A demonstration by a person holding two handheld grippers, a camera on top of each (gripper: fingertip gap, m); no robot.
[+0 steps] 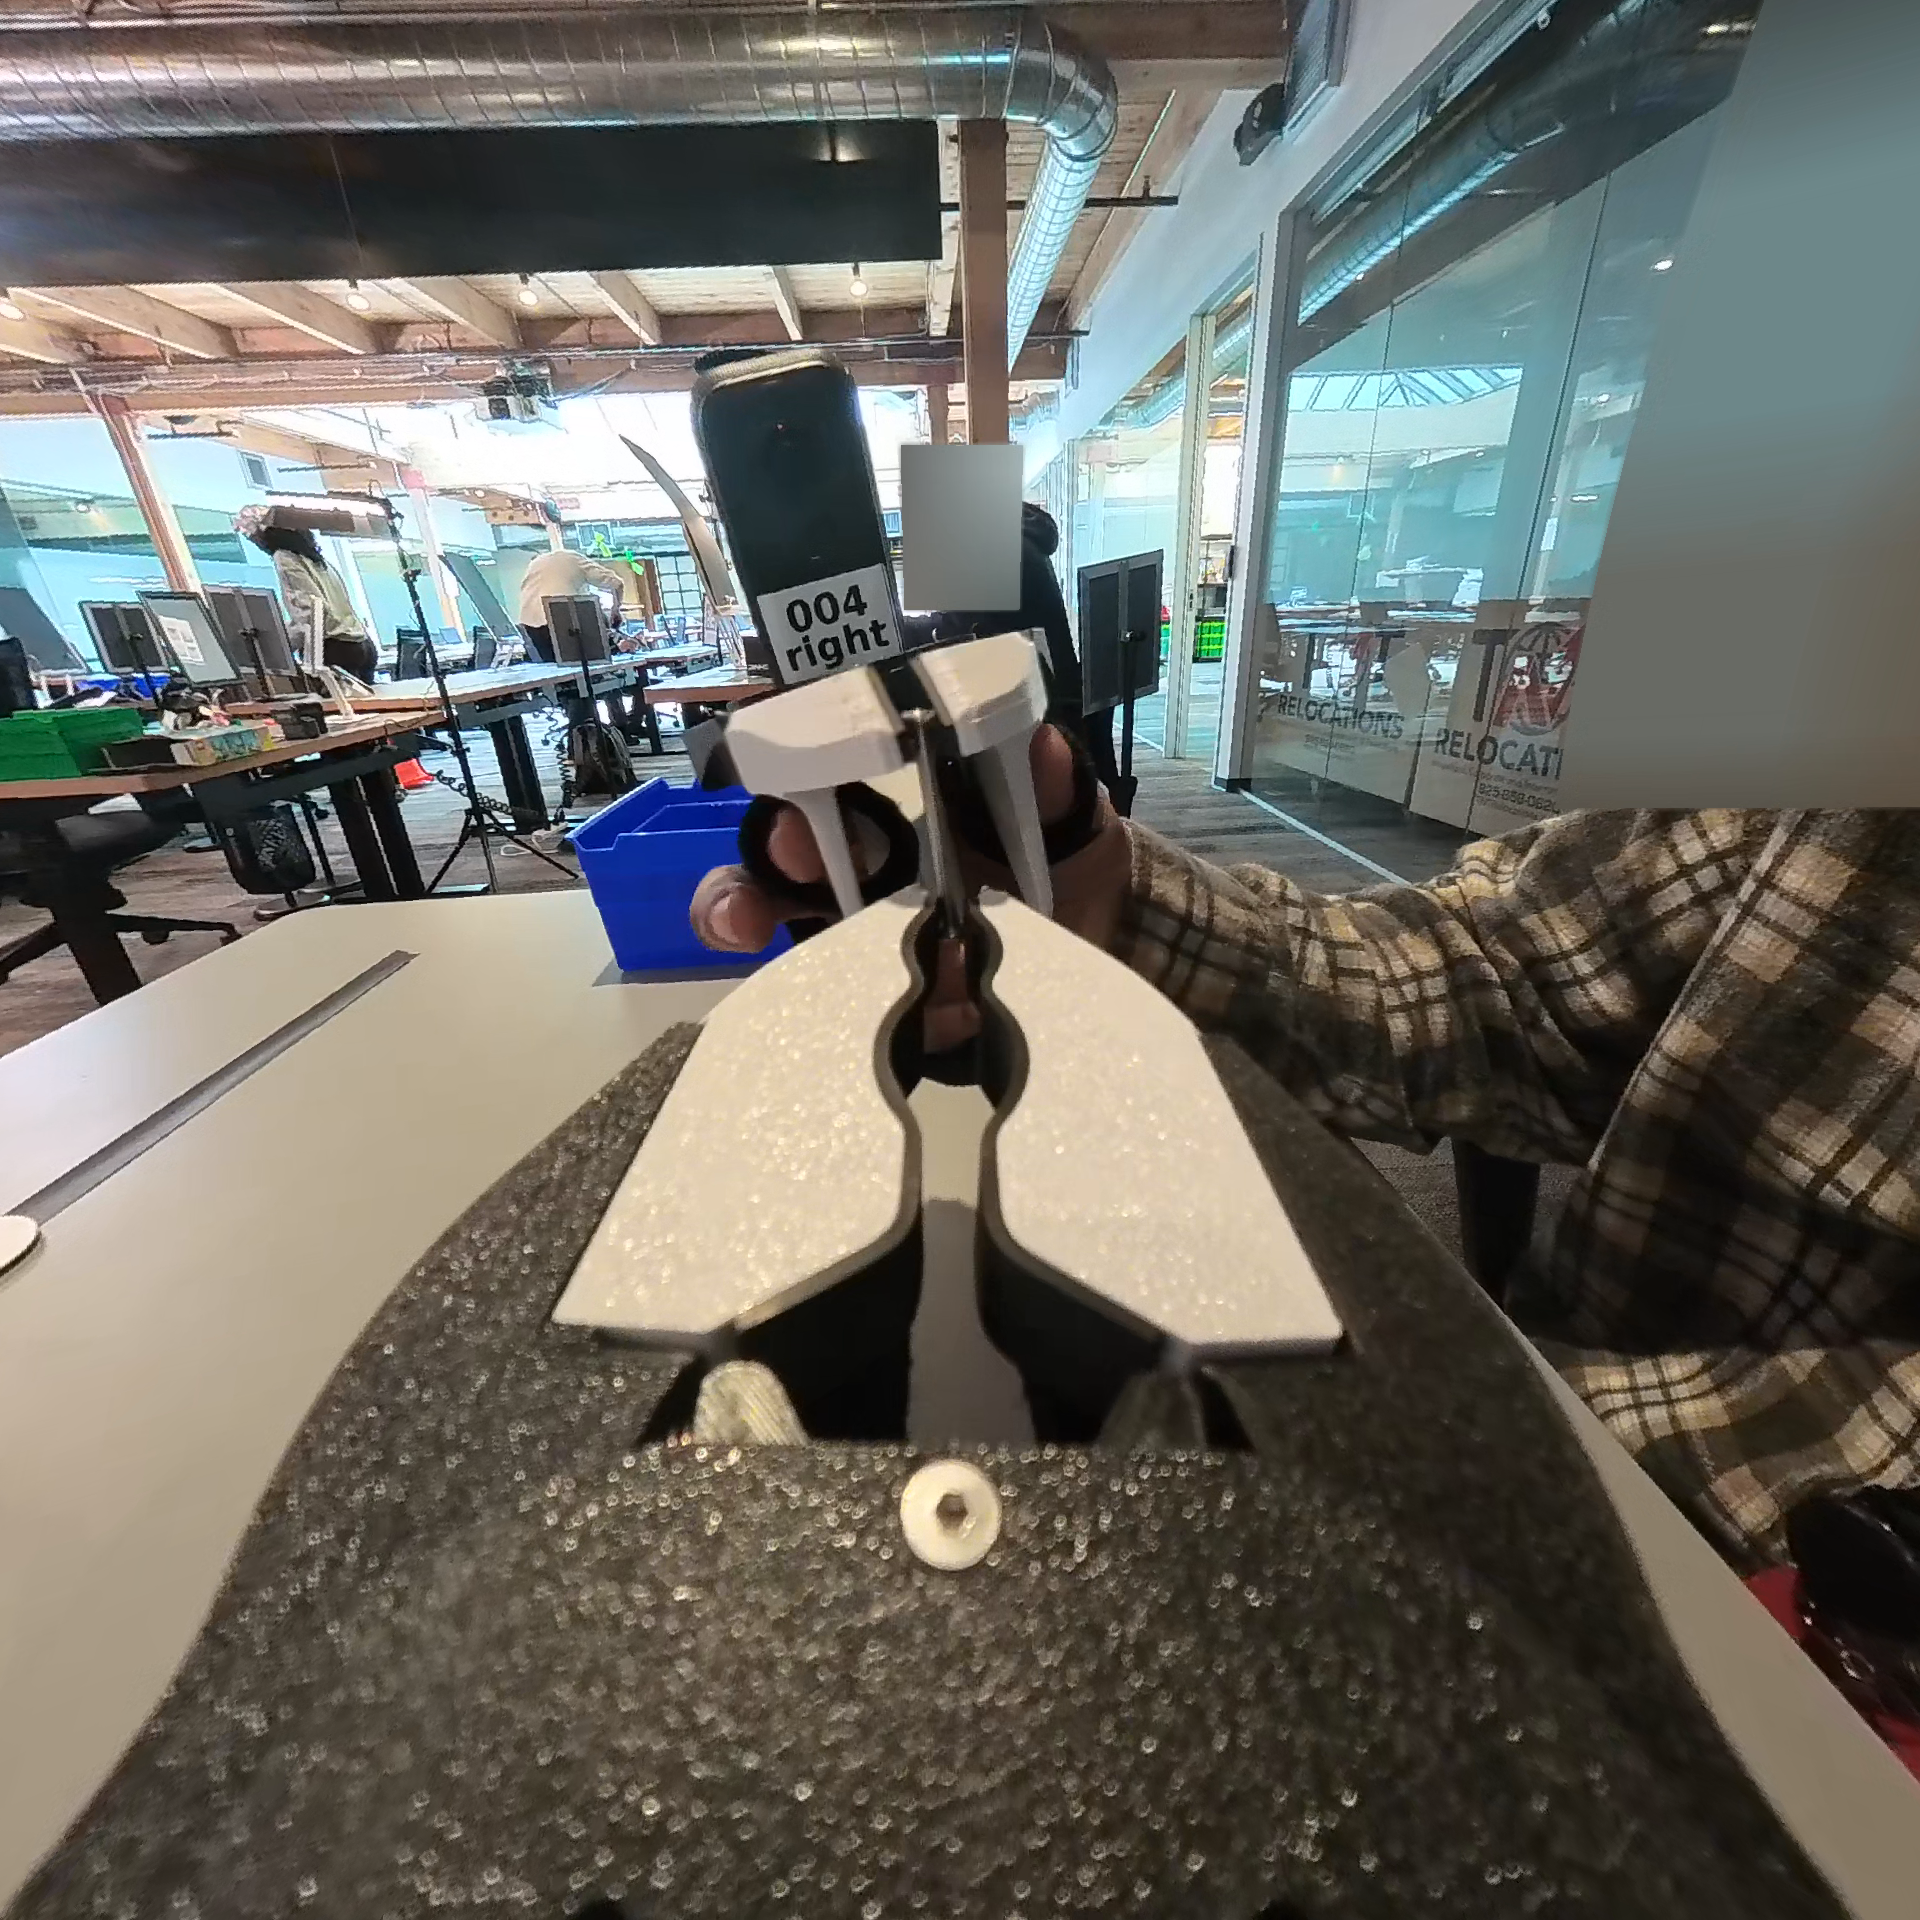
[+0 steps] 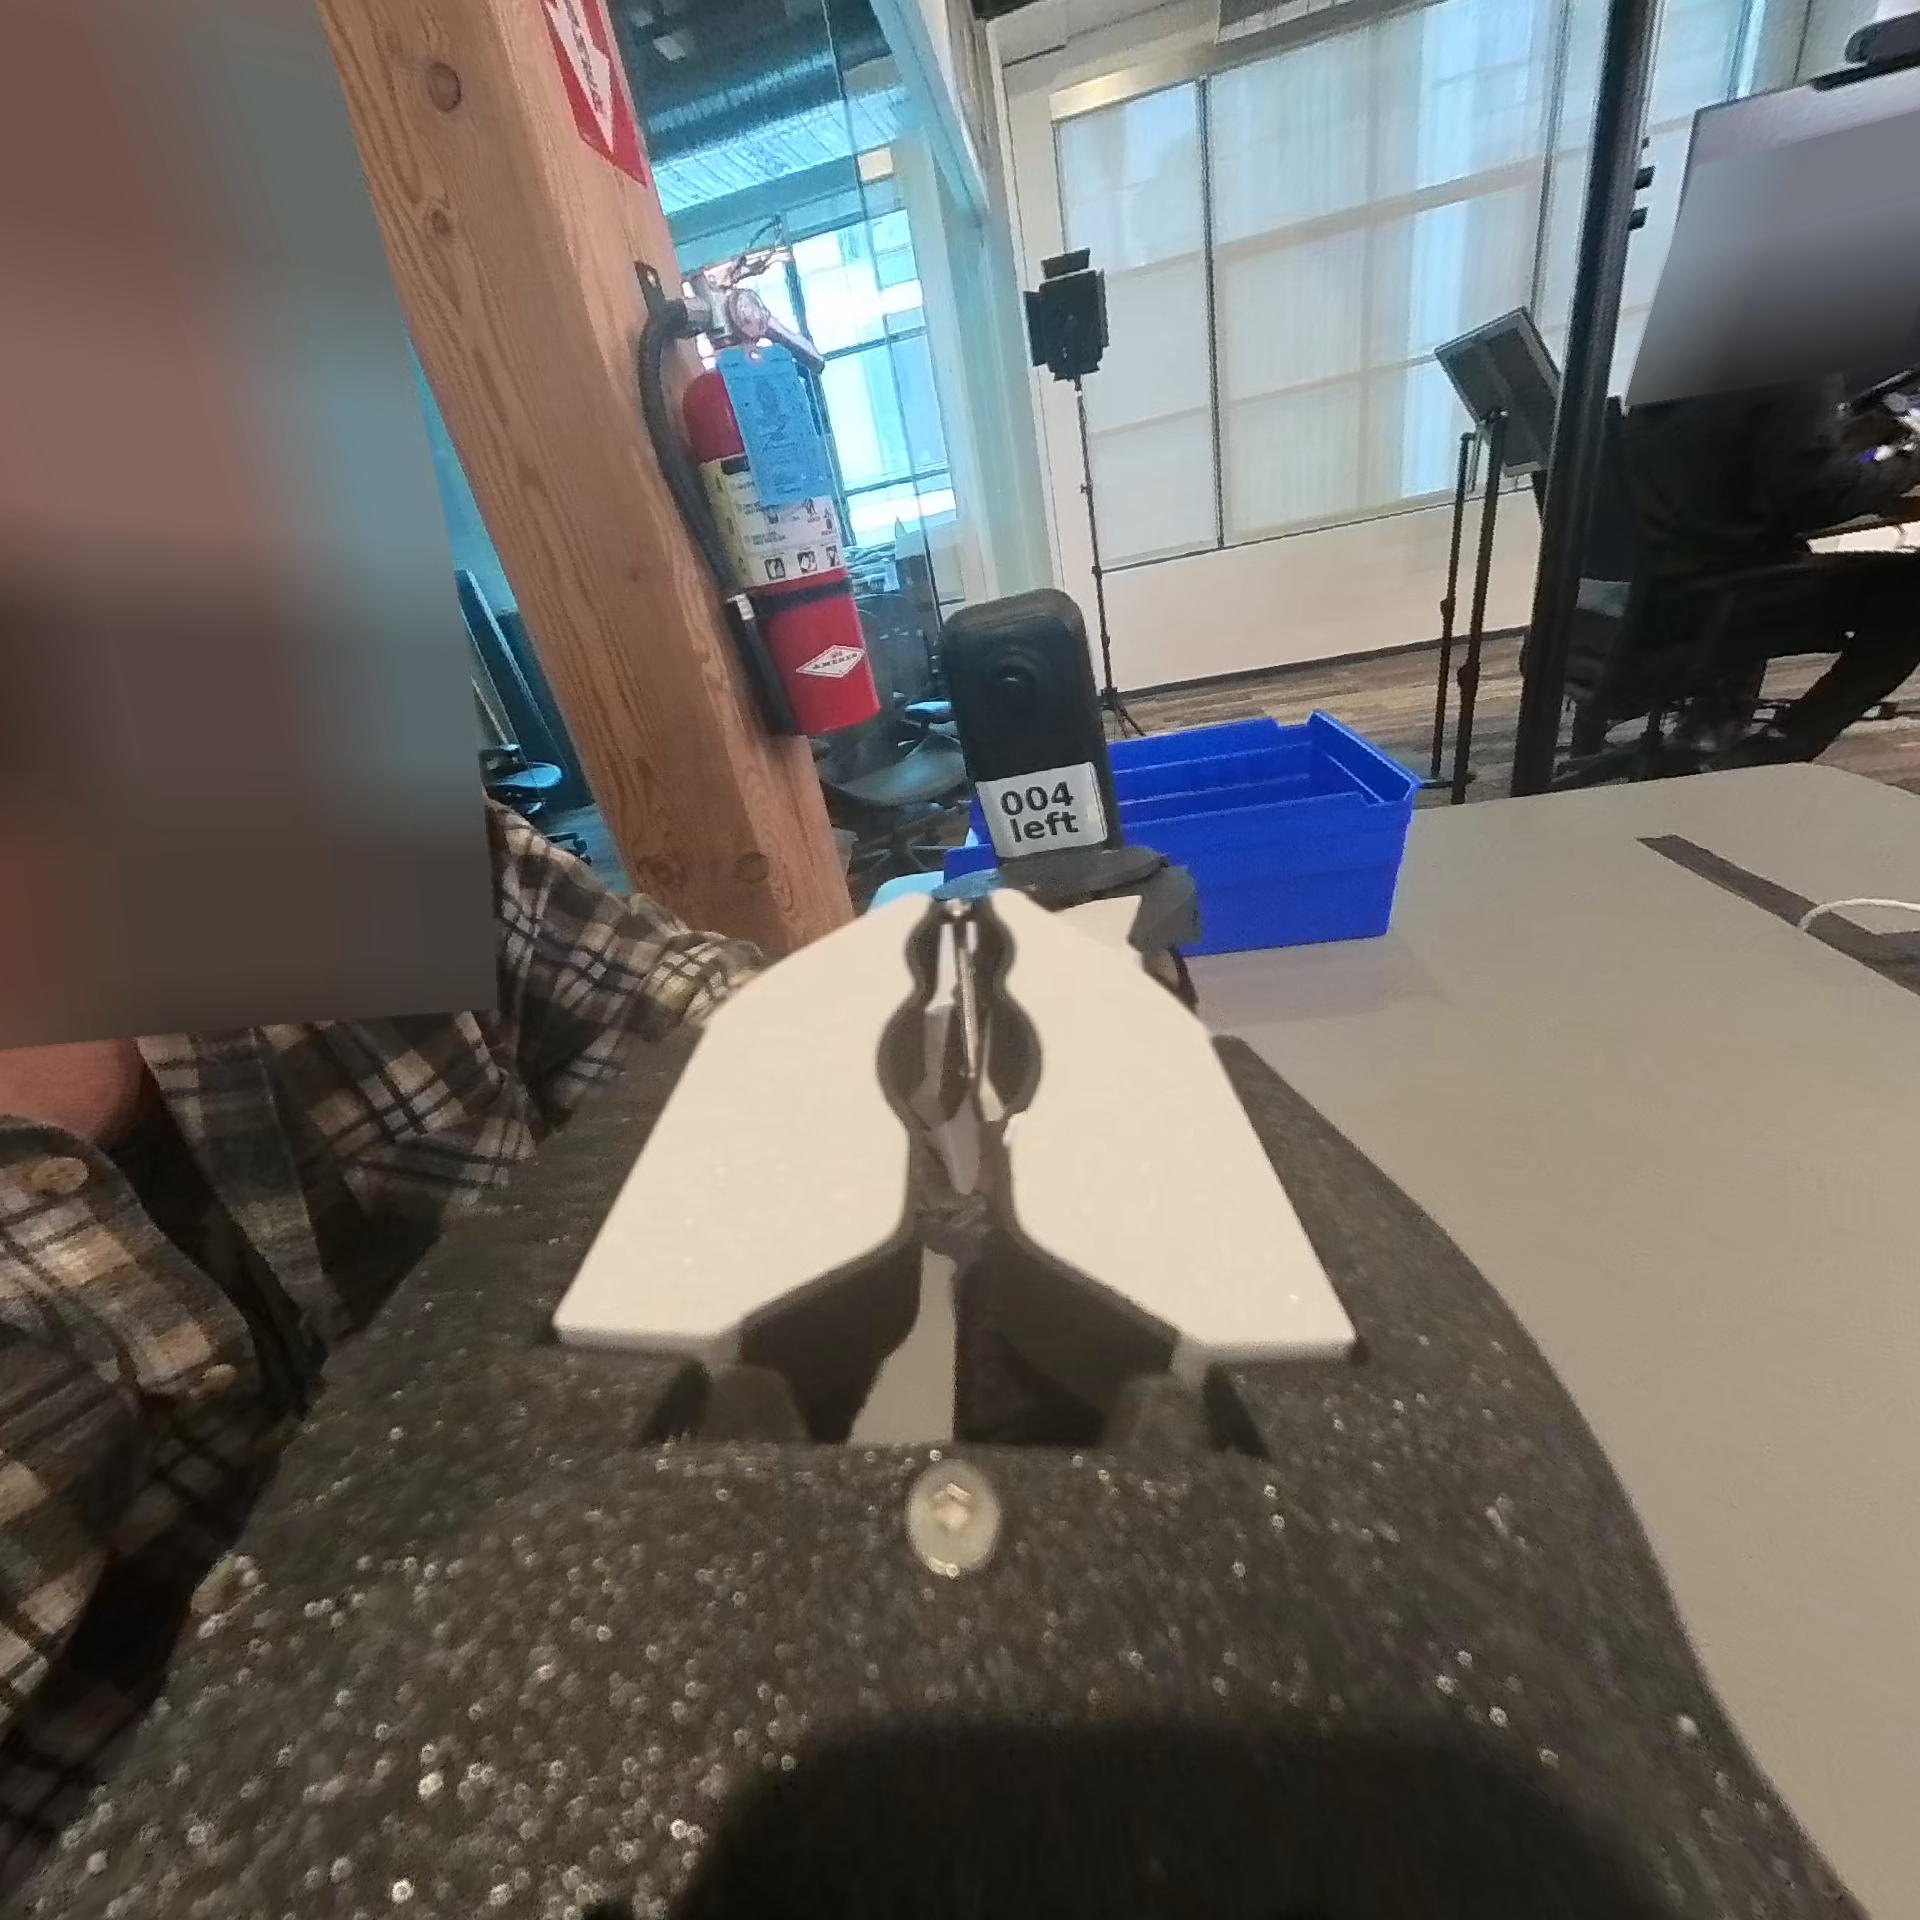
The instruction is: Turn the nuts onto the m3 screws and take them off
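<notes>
A long thin metal screw point(image 1: 932, 821) hangs in the air between my two grippers. My left gripper point(image 1: 948, 923) has its white fingers point(image 1: 790, 1122) shut on the screw's lower part. My right gripper point(image 1: 921, 719) faces it from above, shut on the screw's top end. In the right wrist view the right gripper point(image 2: 954, 910) is shut at its tips on a small dark piece. I cannot tell whether that piece is a nut or the screw head. The screw point(image 2: 968, 1008) shows through the gap, running down to the left gripper's tips point(image 2: 954, 1143).
A blue bin point(image 1: 655, 883) point(image 2: 1278, 831) stands at the far edge of the grey table point(image 1: 260, 1091) point(image 2: 1610, 1039). A plaid sleeve point(image 1: 1558, 1039) point(image 2: 312, 1143) and a hand point(image 1: 748, 904) hold the grippers. A wooden post point(image 2: 582, 468) with a fire extinguisher point(image 2: 800, 582) is behind. My left and right fingertips are right by each other.
</notes>
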